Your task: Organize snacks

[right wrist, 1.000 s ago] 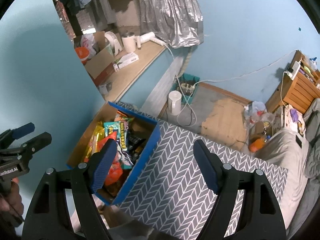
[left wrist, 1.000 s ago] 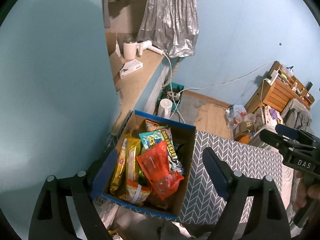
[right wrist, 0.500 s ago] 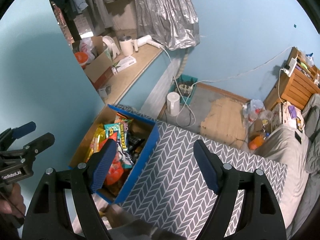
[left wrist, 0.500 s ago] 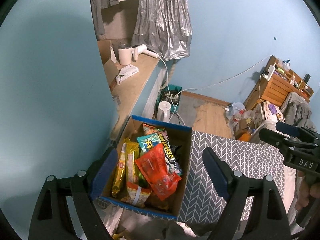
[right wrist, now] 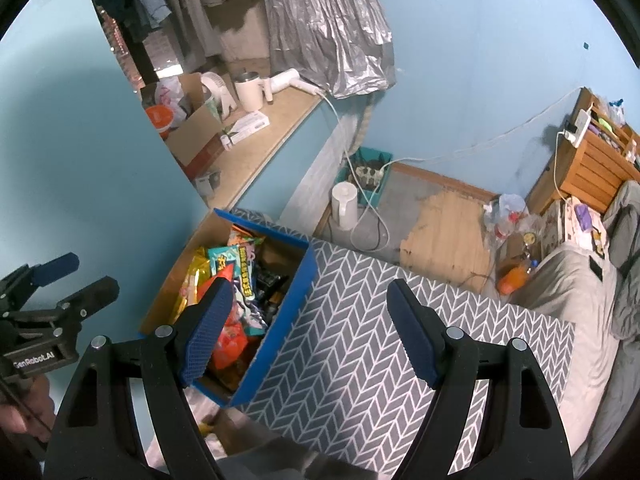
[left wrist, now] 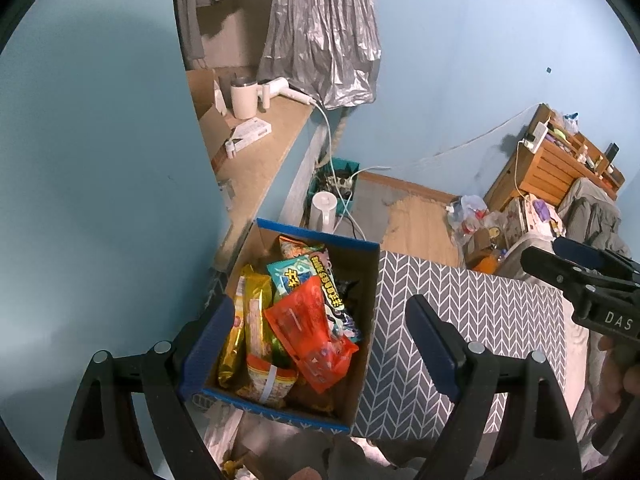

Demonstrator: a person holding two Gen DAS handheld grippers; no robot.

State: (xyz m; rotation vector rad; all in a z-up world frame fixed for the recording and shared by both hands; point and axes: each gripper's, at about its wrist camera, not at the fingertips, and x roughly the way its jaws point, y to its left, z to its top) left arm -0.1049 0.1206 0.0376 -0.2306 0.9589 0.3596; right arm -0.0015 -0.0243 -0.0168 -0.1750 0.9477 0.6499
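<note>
Left wrist view: left gripper [left wrist: 320, 340] hangs above the box [left wrist: 362, 320], jaws open and empty. Box holds snacks [left wrist: 308, 328], among them a red bag, and sits on the left end of the patterned desk [left wrist: 472, 312].

Right wrist view: right gripper [right wrist: 308, 328] above the desk [right wrist: 360, 340], jaws open, empty. Box [right wrist: 280, 312] lies lower left.

White hair dryer [right wrist: 289, 81] and mug [right wrist: 249, 94] on the ledge [right wrist: 256, 152], kettle [right wrist: 345, 208] on the floor.
</note>
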